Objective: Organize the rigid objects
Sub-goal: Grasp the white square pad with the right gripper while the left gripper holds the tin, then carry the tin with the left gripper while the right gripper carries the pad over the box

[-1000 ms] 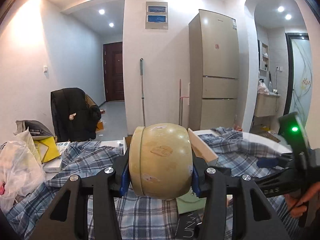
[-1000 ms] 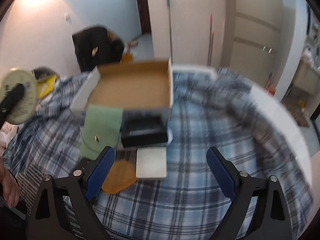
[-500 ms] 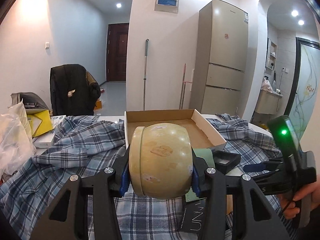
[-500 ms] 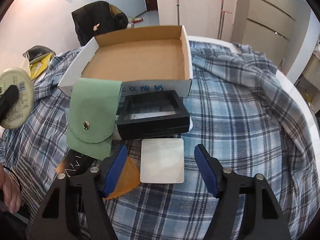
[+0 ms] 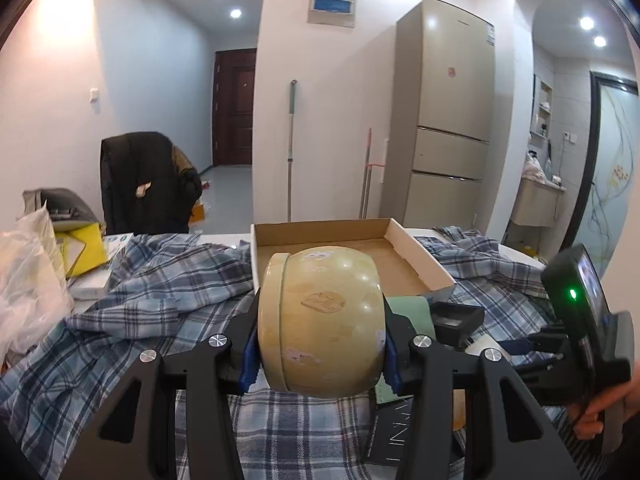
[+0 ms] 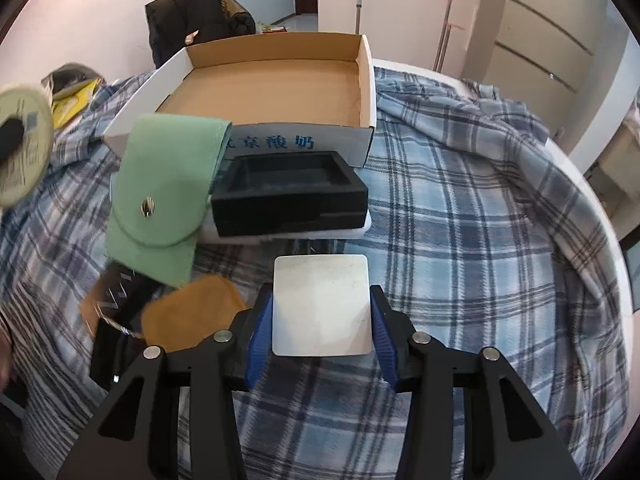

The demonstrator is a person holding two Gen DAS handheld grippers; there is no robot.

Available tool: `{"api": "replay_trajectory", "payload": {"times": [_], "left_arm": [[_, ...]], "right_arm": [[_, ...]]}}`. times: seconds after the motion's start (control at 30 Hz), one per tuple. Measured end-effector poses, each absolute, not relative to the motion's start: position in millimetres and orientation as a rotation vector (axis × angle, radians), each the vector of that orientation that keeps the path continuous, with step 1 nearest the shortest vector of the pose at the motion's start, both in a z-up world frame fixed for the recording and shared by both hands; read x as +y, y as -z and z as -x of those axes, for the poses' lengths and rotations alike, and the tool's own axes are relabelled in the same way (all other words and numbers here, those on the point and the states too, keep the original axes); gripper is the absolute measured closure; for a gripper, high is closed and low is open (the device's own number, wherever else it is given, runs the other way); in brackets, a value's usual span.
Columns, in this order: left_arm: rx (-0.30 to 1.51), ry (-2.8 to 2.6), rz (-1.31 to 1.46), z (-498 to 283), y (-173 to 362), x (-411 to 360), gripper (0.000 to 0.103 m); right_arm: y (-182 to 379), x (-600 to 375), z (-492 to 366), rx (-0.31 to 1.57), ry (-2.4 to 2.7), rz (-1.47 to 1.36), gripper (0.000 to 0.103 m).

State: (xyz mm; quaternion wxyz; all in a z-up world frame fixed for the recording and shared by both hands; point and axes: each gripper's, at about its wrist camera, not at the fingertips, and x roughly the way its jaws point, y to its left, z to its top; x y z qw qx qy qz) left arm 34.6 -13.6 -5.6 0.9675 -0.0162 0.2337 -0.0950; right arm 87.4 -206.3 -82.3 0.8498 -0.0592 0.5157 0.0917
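**Both claws gripping: a jar in the left, a square plate in the right**

The left claw (image 5: 320, 354) is clamped on a round yellowish jar (image 5: 320, 320), its blue pads pressed against the lid end on one side and the base on the other. The jar lies sideways and is held up above the blue plaid cloth (image 5: 160, 292) that covers the bench. Past it sits an open cardboard box (image 5: 400, 264) with a bare brown floor.

The right claw (image 6: 322, 322) has its pads closed against the two side edges of a flat, pale square plate (image 6: 322, 304), which lies on the plaid cloth (image 6: 460, 240). Whether the plate is lifted off the cloth cannot be told.

Just beyond the plate, a black tray (image 6: 288, 196) rests on a white slab, right in front of the cardboard box (image 6: 272, 80), whose near wall carries blue printed characters. A green pouch (image 6: 164, 196) with a metal snap leans against the box's front left corner and touches the black tray. Below the pouch lie an orange cloth piece (image 6: 188, 320) and a black packet (image 6: 116, 344), partly overlapping.

At the left edge of the right wrist view, the jar's lid end (image 6: 22, 144) shows, raised above the cloth.
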Motion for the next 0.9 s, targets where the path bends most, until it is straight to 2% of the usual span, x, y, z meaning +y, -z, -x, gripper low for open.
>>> {"api": "replay_trajectory", "payload": {"times": [0.27, 0.47, 0.7, 0.8, 0.9], "left_arm": [[0.451, 0.144, 0.012, -25, -4, -5, 0.053], [0.474, 0.069, -0.036, -23, -18, 1, 0.053], [0.380, 0.031, -0.020, -30, -75, 8, 0.053], [0.413, 0.040, -0.053, -44, -96, -3, 0.053], [0.423, 0.116, 0.051, -58, -116, -4, 0.053]], "right_arm": [[70, -224, -68, 1.071, -0.191, 0.077, 0.059], [37, -232, -54, 1.009, -0.215, 0.052, 0.059], [-23, -223, -62, 0.849, -0.219, 0.067, 0.059], [-49, -218, -78, 0.789, -0.223, 0.041, 0.059], [-72, -203, -102, 0.726, -0.197, 0.063, 0.059]]}}
